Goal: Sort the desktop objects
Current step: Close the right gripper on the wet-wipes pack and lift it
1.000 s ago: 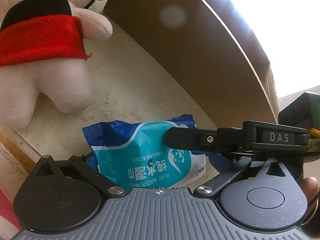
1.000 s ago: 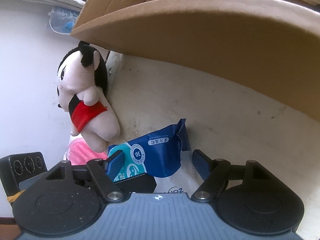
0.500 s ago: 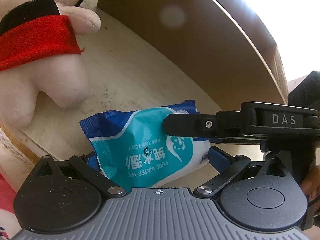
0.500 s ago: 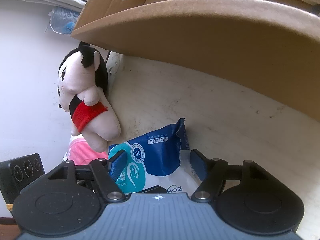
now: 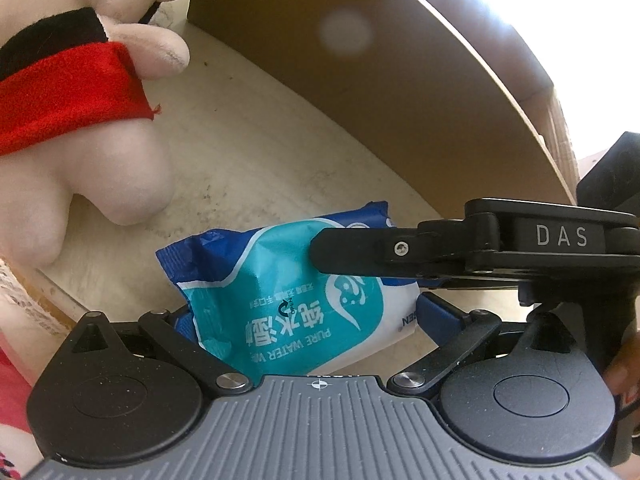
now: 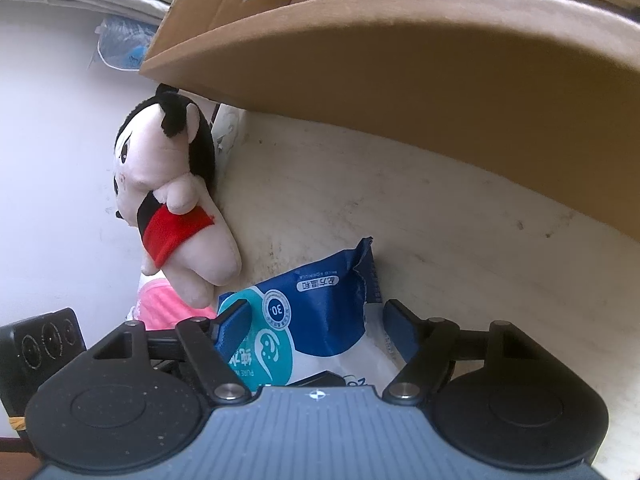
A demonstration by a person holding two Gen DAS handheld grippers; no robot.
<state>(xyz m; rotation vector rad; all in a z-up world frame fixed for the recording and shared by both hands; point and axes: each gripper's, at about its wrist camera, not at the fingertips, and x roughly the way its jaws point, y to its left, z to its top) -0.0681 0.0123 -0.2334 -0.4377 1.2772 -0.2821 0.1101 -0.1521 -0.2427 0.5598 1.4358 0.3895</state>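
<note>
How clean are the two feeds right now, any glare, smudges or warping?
Left wrist view: sky blown out top right, a pale round lens spot over the cardboard wall. Right wrist view: evenly lit, sharp on the wipes pack; fisheye bends the box edge in both.

On my wipes pack [image 5: 296,304] I could read "PURE WATER" under some Chinese characters, and "30" in a round badge. My right gripper [image 5: 404,256] carried the letters "DAS".
</note>
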